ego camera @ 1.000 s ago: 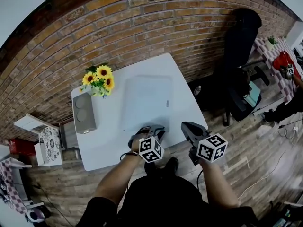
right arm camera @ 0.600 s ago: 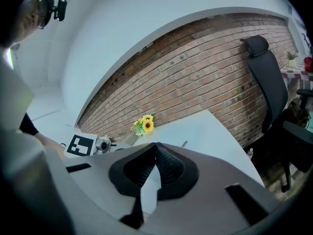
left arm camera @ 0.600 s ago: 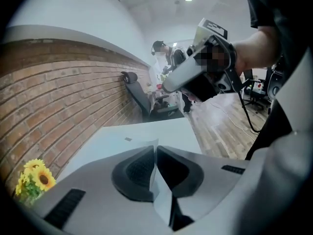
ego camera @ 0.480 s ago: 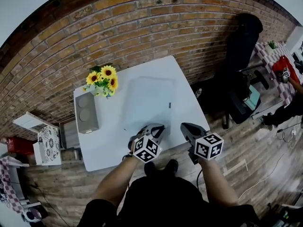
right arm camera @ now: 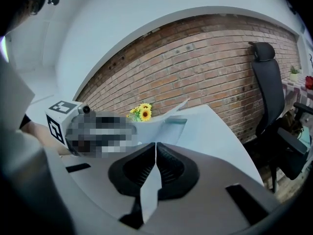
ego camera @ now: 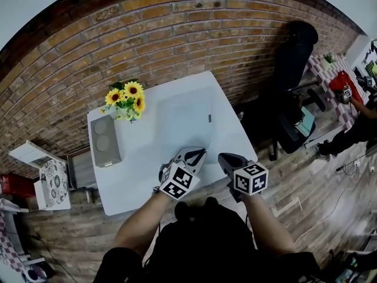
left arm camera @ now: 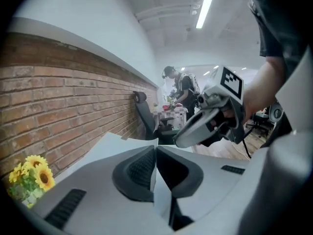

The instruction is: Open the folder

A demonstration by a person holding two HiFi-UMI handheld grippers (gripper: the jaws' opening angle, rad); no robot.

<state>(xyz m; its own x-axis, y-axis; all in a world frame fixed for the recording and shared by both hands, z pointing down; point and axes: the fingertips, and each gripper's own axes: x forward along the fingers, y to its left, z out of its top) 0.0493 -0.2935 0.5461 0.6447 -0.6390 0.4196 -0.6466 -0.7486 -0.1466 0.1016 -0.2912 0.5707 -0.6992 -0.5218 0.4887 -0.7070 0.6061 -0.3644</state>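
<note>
A translucent white folder (ego camera: 182, 119) lies on the white table (ego camera: 123, 181). My left gripper (ego camera: 197, 153) is at the folder's near edge. In the left gripper view its jaws (left arm camera: 155, 151) are shut on a thin white sheet, the folder's cover. In the right gripper view the cover (right arm camera: 171, 112) slopes up from the table toward the left gripper (right arm camera: 61, 114). Close to the right of the left one, my right gripper (ego camera: 222, 158) is also shut (right arm camera: 155, 153) on a thin white sheet at the same near edge. I cannot tell which sheet of the folder this is.
Sunflowers (ego camera: 125, 102) and a grey speaker (ego camera: 105, 140) stand at the table's far left. A brick wall runs behind the table. A black office chair (ego camera: 294, 58) is to the right, with a person (ego camera: 359, 117) farther off. The wooden floor lies below the near edge.
My left gripper has risen from the table and rolled, taking the cover's near edge up with it. The right gripper has sunk slightly and stays beside it.
</note>
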